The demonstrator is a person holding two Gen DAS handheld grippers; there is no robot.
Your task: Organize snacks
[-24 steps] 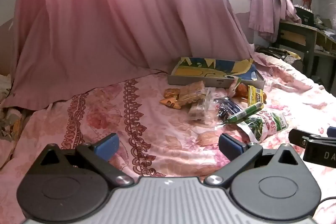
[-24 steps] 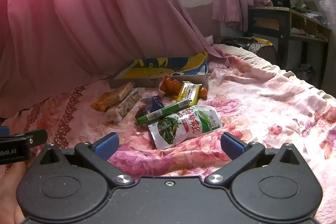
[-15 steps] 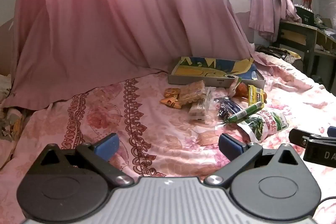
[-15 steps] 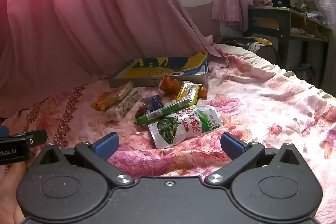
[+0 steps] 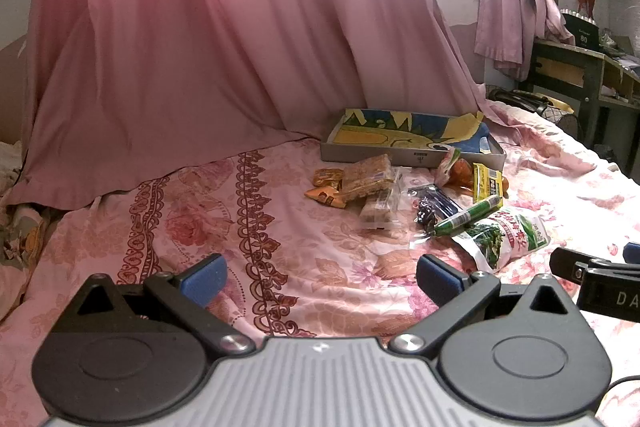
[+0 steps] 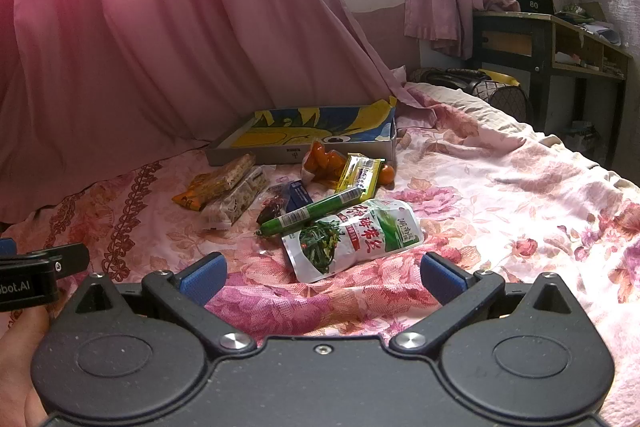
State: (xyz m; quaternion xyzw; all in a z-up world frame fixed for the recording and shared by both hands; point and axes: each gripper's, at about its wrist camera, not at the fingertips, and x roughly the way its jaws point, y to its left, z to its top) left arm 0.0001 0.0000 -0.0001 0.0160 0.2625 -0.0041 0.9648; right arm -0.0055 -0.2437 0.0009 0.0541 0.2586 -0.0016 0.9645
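Note:
Several snack packs lie in a loose pile on a pink floral bedspread. A green-and-white seaweed pouch [image 6: 352, 237] lies nearest, with a green sausage stick [image 6: 310, 211] across its top. Behind are a yellow bar [image 6: 358, 177], a bag of orange fruit [image 6: 322, 161], a dark blue packet [image 6: 288, 201] and brown biscuit packs [image 6: 224, 185]. An open shallow box with a yellow-and-blue liner [image 6: 304, 137] stands behind the pile. My right gripper [image 6: 322, 275] is open and empty just short of the pouch. My left gripper [image 5: 320, 273] is open and empty, left of the pile [image 5: 400, 195].
A pink curtain [image 6: 160, 47] hangs down onto the bed behind the box. A dark wooden desk [image 6: 552, 39] stands at the far right past the bed edge. Each gripper's finger shows at the edge of the other's view.

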